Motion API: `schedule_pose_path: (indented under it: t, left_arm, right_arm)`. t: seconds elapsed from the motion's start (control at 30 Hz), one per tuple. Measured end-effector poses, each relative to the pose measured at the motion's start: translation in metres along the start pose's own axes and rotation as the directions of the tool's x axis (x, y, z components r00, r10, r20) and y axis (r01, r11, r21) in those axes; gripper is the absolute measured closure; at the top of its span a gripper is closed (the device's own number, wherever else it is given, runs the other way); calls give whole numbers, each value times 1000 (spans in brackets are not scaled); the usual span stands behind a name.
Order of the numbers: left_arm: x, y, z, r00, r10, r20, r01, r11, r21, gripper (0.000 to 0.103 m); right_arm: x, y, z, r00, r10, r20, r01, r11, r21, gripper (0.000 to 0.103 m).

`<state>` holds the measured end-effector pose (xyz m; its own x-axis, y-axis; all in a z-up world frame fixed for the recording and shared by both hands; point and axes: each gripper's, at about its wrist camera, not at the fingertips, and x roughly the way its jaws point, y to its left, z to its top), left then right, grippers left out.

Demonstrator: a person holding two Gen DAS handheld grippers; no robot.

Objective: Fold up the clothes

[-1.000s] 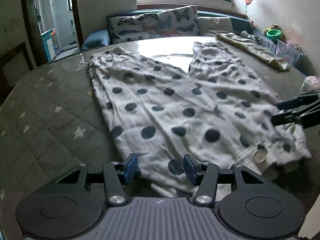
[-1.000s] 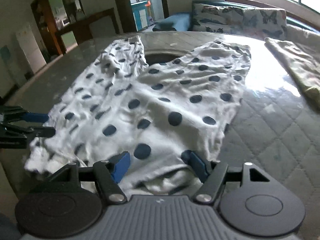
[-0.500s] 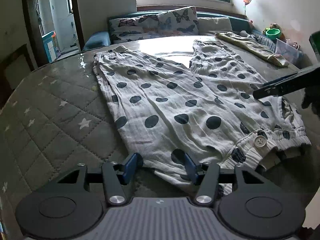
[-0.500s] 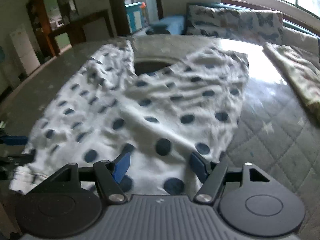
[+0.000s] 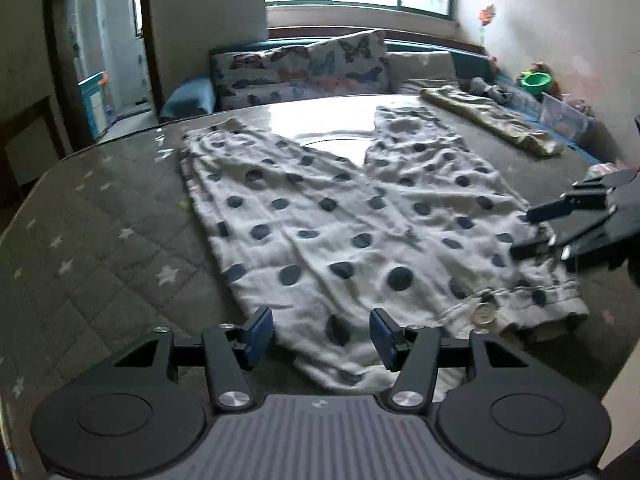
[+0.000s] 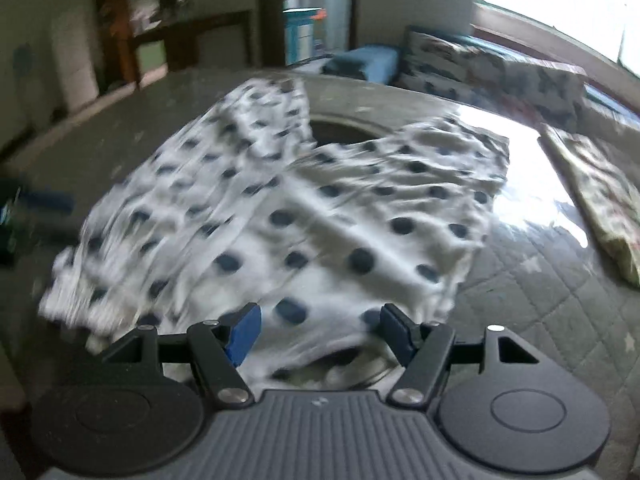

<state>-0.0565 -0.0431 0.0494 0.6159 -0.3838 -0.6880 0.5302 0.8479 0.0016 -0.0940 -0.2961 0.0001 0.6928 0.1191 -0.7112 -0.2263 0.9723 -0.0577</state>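
White trousers with dark polka dots [image 5: 340, 220] lie flat on the quilted grey table cover [image 5: 100, 240], legs pointing away, waistband and its button [image 5: 482, 314] nearest me. My left gripper [image 5: 322, 334] is open, its blue pads either side of the waistband's left corner, nothing clamped. My right gripper [image 5: 522, 234] comes in from the right, open, just over the trousers' right hip. In the right wrist view the trousers [image 6: 304, 216] are blurred; the right gripper [image 6: 320, 332] stands open over the waistband edge, and the left gripper [image 6: 44, 204] shows as a blue smear at far left.
A folded yellowish patterned cloth [image 5: 488, 124] lies at the table's back right, also in the right wrist view [image 6: 600, 200]. Butterfly cushions [image 5: 304, 68] line a bench behind the table. A green pot [image 5: 534, 80] and a box stand at far right. The table edge runs close on my side.
My right gripper has dropped from above back down to the right hip of the trousers, and its view is blurred by motion. The left gripper has barely shifted. Both stay open.
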Motion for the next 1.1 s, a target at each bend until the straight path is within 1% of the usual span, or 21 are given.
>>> schedule_pose_path:
  t: [0.13, 0.23, 0.3, 0.43, 0.5, 0.57, 0.7, 0.73, 0.8, 0.87, 0.97, 1.03, 1.1]
  left_arm:
    - [11, -15, -1, 999, -37, -16, 37, 999, 38, 46]
    - [20, -24, -7, 997, -54, -57, 58, 995, 79, 46]
    - [20, -28, -11, 997, -55, -60, 62, 992, 109, 46]
    - [17, -24, -13, 995, -65, -74, 73, 991, 115, 45]
    - [16, -24, -14, 995, -64, -76, 73, 990, 124, 45]
    - [16, -25, -15, 995, -63, -78, 73, 989, 132, 45]
    - [13, -24, -17, 994, -65, -84, 77, 986, 147, 45]
    - [12, -23, -18, 994, -71, -87, 83, 986, 145, 45]
    - [10, -20, -19, 992, -81, -94, 94, 985, 142, 45]
    - [7, -19, -21, 991, -87, -99, 102, 984, 149, 45]
    - [4, -16, -16, 990, -93, -106, 109, 983, 151, 45]
    - [1, -15, -9, 990, -94, -105, 110, 982, 151, 46]
    - [-4, -14, 0, 992, -97, -86, 109, 983, 151, 46]
  right_arm:
    - [-2, 16, -12, 1000, 11, -25, -13, 998, -54, 35]
    - [-4, 19, -17, 1000, 8, -24, -10, 998, -56, 35]
    - [-7, 18, -18, 1000, 13, -28, -15, 999, -50, 35]
    - [-23, 19, -13, 998, -43, 44, 47, 994, -97, 35]
    - [-26, 18, -7, 999, 4, 40, -1, 997, -75, 35]
    - [-24, 22, -6, 999, 43, 24, -41, 996, -78, 35]
    - [-15, 35, -18, 997, 71, -37, -75, 990, -119, 36]
    - [-14, 36, -23, 996, 77, -41, -81, 991, -109, 36]
    - [-16, 32, -27, 990, 123, -68, -126, 991, -46, 35]
    - [-19, 35, -32, 988, 130, -79, -134, 989, -58, 35]
    - [-24, 43, -36, 987, 131, -95, -141, 984, -111, 34]
    - [-23, 28, -24, 990, 116, -82, -123, 988, -96, 35]
    - [-21, 11, -8, 993, 98, -67, -103, 992, -73, 35]
